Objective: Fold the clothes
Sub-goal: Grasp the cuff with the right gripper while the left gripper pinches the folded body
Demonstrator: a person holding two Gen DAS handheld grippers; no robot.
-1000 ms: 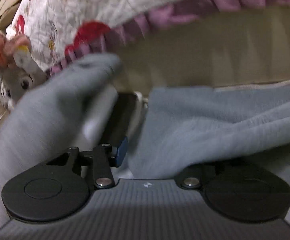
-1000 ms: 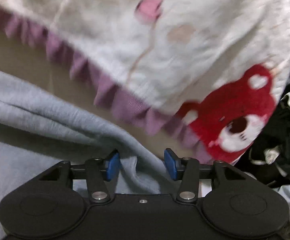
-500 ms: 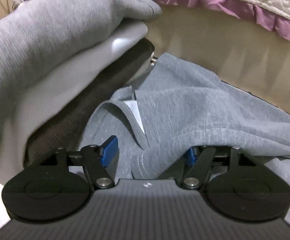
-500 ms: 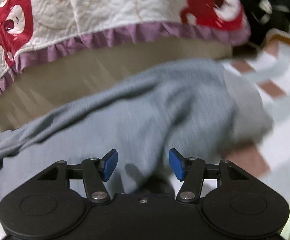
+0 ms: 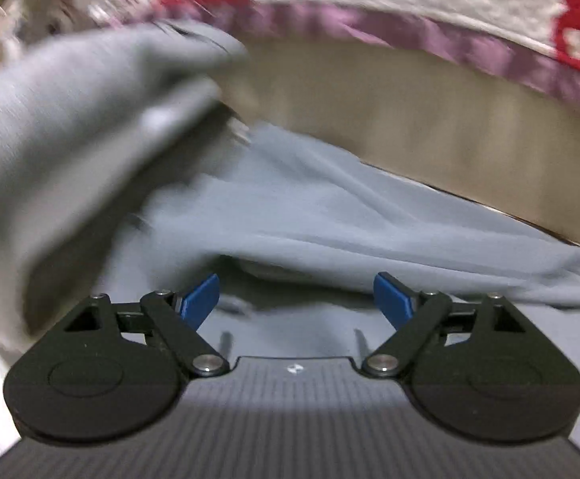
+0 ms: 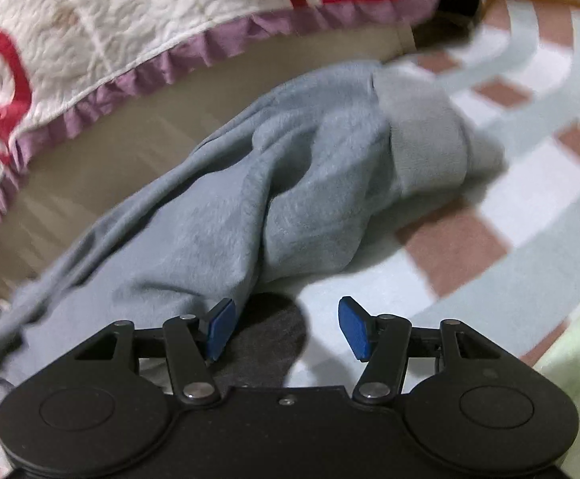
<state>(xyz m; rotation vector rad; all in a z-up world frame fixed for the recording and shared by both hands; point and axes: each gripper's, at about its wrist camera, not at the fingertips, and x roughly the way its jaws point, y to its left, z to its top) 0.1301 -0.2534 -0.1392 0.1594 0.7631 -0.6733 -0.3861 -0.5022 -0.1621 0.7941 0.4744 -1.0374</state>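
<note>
Left wrist view shows the left gripper spread wide and empty over the grey sweatshirt below the quilt, the right gripper likewise wide beside its sleeve, so pinching seams squarely would probably fold cleanest.

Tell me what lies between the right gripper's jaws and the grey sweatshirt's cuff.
In the right wrist view, ahead of the open right gripper: dark fabric, then checked blanket, before the grey sweatshirt cuff.

Dim warm indoor light and heavy motion blur smear my left view's raised grey fleece sleeve, while fisheye bending curves the pink-frilled quilt far off.
</note>
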